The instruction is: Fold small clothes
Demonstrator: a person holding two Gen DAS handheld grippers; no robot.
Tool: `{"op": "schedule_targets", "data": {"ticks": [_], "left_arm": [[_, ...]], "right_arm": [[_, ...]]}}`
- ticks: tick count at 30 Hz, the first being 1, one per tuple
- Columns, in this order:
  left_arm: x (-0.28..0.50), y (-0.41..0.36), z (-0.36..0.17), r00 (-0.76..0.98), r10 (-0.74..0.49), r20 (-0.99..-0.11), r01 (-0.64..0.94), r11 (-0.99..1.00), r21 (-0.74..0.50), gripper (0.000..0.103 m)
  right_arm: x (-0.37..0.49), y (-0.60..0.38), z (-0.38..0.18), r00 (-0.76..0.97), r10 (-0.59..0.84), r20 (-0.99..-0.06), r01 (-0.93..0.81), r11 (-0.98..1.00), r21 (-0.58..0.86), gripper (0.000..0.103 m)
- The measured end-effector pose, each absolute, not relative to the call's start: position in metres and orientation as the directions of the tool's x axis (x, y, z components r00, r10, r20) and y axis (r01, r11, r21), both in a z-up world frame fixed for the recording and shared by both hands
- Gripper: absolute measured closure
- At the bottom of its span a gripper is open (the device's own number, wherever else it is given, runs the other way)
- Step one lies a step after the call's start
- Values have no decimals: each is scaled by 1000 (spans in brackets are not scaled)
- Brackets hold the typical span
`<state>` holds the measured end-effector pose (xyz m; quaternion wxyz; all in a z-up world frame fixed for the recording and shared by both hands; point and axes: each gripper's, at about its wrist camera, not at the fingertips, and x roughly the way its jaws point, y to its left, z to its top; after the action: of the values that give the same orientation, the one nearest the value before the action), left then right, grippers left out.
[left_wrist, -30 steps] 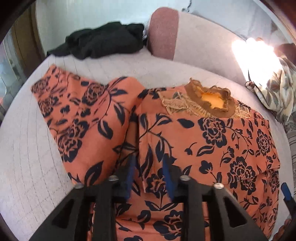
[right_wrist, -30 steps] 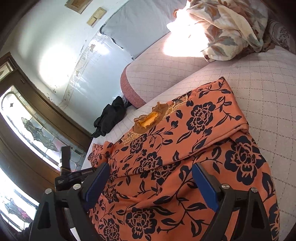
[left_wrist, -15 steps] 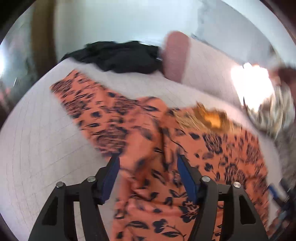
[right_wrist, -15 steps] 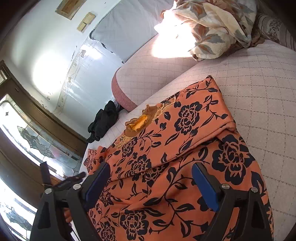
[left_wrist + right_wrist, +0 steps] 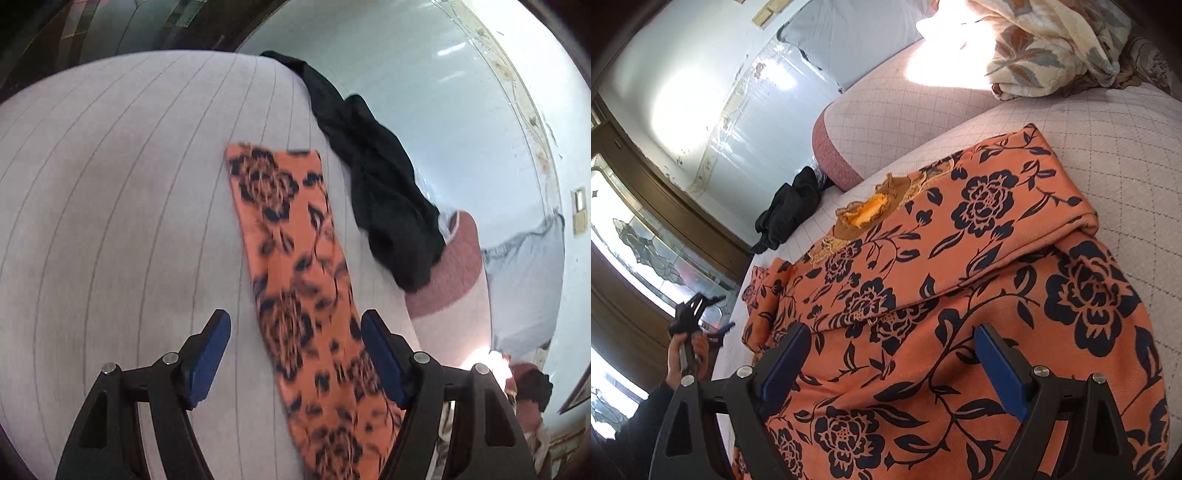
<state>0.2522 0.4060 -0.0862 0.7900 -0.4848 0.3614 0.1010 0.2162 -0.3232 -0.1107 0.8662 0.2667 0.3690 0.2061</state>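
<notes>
An orange garment with dark blue flowers (image 5: 960,280) lies on the quilted bed, its right sleeve folded over the body and its brown collar (image 5: 875,206) toward the far side. Its left sleeve (image 5: 295,273) stretches flat away from the body in the left wrist view. My left gripper (image 5: 295,354) is open and empty, its jaws either side of the sleeve above it; it also shows at the bed's left edge in the right wrist view (image 5: 716,328). My right gripper (image 5: 894,369) is open and empty above the lower body of the garment.
A black garment (image 5: 380,206) lies bunched at the far side of the bed (image 5: 110,221), also in the right wrist view (image 5: 790,206). A pink bolster (image 5: 834,147) and a floral blanket (image 5: 1052,44) lie at the head. A glass-panelled door stands left.
My left gripper has opened, let go of the garment and swung left to the outstretched sleeve at the bed's edge. My right gripper has stayed open and drifted slightly.
</notes>
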Motion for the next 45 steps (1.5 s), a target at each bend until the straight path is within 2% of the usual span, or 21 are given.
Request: {"op": "schedule_targets", "data": {"ticks": [8, 14, 15, 16, 17, 18, 19, 22, 25, 31, 35, 39, 42, 45], "left_arm": [[311, 449, -107, 706, -132, -696, -545, 525, -654, 30], [322, 450, -119, 703, -68, -708, -557, 566, -608, 30], [326, 449, -118, 686, -45, -726, -572, 584, -576, 38], [330, 448, -116, 663, -19, -748, -587, 608, -535, 56], [335, 447, -116, 635, 0, -772, -595, 637, -489, 67], [338, 447, -118, 610, 17, -792, -607, 653, -453, 89], [340, 449, -120, 593, 29, -805, -616, 660, -430, 95], [343, 452, -117, 591, 29, -806, -603, 679, -418, 99], [335, 441, -92, 620, 79, -780, -585, 709, -393, 99], [301, 360, 11, 764, 112, -636, -394, 861, -322, 100], [267, 276, 79, 855, 21, -518, -204, 933, -298, 100], [244, 175, 117, 878, -136, -459, -4, 957, -290, 100], [241, 97, 115, 850, -232, -473, 117, 959, -260, 100], [252, 28, 86, 786, -309, -536, 192, 945, -263, 99]], "right_arm": [[226, -311, -118, 610, 569, -551, -178, 777, 604, 11], [232, -316, -123, 600, 584, -546, -155, 755, 637, 11], [232, -316, -124, 599, 586, -546, -152, 753, 640, 11], [231, -316, -124, 598, 585, -547, -150, 753, 641, 11], [231, -317, -125, 598, 584, -549, -149, 754, 640, 11], [231, -317, -125, 598, 582, -550, -147, 755, 639, 11], [231, -317, -125, 599, 583, -549, -146, 754, 641, 11], [230, -318, -125, 598, 583, -550, -147, 754, 640, 11], [230, -319, -125, 600, 578, -552, -144, 757, 637, 11], [227, -321, -118, 615, 583, -532, -154, 750, 644, 11], [220, -326, -110, 635, 583, -507, -163, 743, 650, 11], [214, -334, -104, 660, 570, -490, -162, 745, 647, 11], [208, -346, -101, 679, 557, -478, -148, 742, 654, 11], [204, -361, -102, 698, 539, -472, -123, 739, 662, 11]]}}
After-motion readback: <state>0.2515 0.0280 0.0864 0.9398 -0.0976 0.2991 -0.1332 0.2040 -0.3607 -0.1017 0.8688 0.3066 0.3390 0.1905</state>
